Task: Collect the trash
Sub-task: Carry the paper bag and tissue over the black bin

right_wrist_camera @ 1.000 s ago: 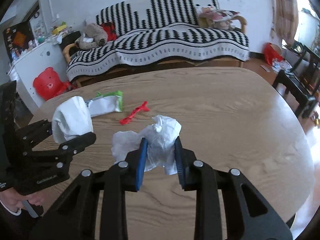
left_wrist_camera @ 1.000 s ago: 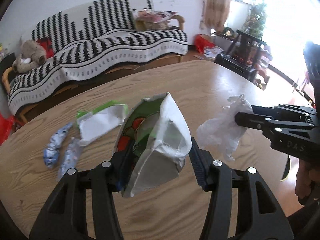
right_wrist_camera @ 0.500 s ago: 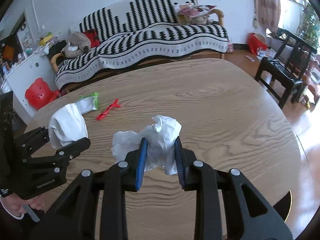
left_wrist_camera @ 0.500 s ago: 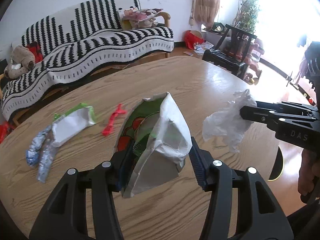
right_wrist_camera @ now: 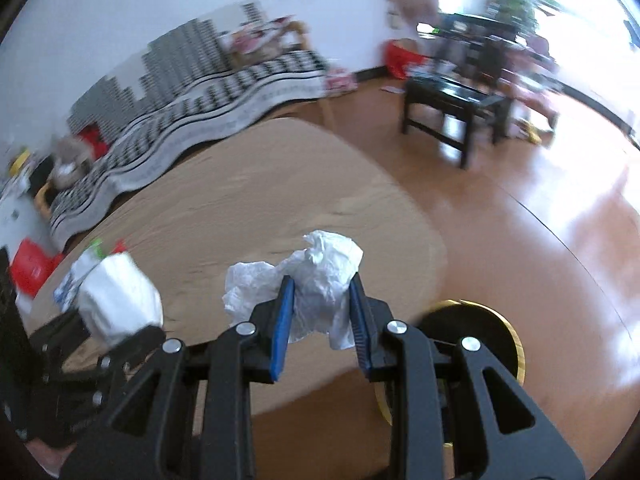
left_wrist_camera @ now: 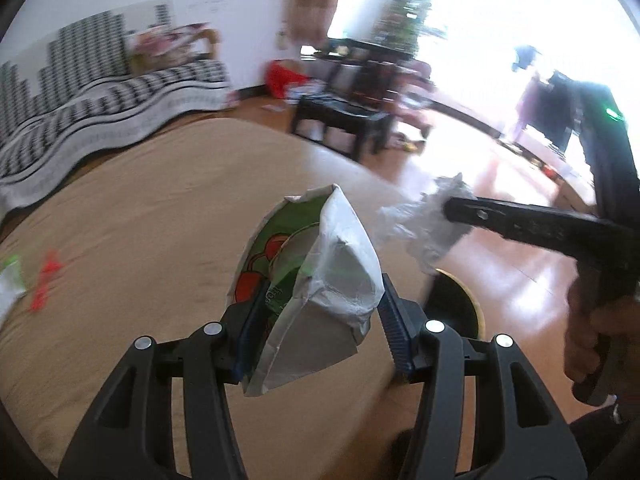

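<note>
My left gripper (left_wrist_camera: 320,320) is shut on a crumpled snack bag (left_wrist_camera: 316,280), white inside with green and red print, held above the wooden table (left_wrist_camera: 140,208). My right gripper (right_wrist_camera: 322,316) is shut on a crumpled white tissue (right_wrist_camera: 320,268), held over the table's right edge; it also shows in the left wrist view (left_wrist_camera: 424,224). A black bin with a yellow rim (right_wrist_camera: 480,324) stands on the floor below the right gripper and shows in the left wrist view (left_wrist_camera: 460,304). A red scrap (left_wrist_camera: 46,276) and a white and green wrapper (left_wrist_camera: 8,284) lie at the table's far left.
A striped sofa (left_wrist_camera: 100,92) stands behind the table. A black low table (right_wrist_camera: 456,100) and a red bag (left_wrist_camera: 284,76) are on the shiny wooden floor (right_wrist_camera: 540,200) to the right. The left gripper with its bag shows in the right wrist view (right_wrist_camera: 116,300).
Both grippers have swung to the right with their trash, from over the table's middle toward its right edge. The bin on the floor has come into view.
</note>
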`<state>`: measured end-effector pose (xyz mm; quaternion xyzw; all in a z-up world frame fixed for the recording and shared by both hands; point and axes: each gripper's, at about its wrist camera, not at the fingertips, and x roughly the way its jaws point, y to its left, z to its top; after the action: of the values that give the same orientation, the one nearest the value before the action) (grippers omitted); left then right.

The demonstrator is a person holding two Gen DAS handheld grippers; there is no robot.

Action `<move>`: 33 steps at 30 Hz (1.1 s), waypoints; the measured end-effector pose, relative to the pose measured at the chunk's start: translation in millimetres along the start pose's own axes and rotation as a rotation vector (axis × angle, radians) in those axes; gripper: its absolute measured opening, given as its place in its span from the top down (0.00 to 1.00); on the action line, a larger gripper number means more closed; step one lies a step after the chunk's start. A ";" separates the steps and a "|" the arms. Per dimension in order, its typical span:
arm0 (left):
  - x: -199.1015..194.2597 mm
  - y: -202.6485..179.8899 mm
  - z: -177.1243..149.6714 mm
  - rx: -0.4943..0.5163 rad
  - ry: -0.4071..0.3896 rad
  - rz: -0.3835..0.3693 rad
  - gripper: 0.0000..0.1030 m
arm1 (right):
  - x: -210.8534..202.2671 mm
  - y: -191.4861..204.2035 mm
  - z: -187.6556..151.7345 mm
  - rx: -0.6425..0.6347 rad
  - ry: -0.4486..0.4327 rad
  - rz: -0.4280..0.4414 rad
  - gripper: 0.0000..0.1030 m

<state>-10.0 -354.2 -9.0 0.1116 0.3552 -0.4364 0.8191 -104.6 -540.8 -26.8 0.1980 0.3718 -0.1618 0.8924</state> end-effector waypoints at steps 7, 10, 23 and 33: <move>41.4 -86.2 -10.3 0.123 0.043 -0.147 0.49 | -14.7 -104.4 -27.2 0.145 0.036 -0.138 0.72; 61.1 -112.8 -18.6 0.160 0.081 -0.173 0.49 | -19.9 -135.0 -40.6 0.186 0.052 -0.167 0.72; 121.6 -153.4 -34.3 0.187 0.190 -0.228 0.49 | -13.7 -177.9 -63.2 0.256 0.119 -0.199 0.72; 137.9 -152.5 -29.5 0.146 0.205 -0.237 0.49 | -6.0 -180.2 -60.1 0.253 0.131 -0.211 0.64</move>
<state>-94.8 -517.9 -104.5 0.1721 0.4147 -0.5410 0.7112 -223.2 -668.1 -103.2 0.2786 0.4247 -0.2866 0.8123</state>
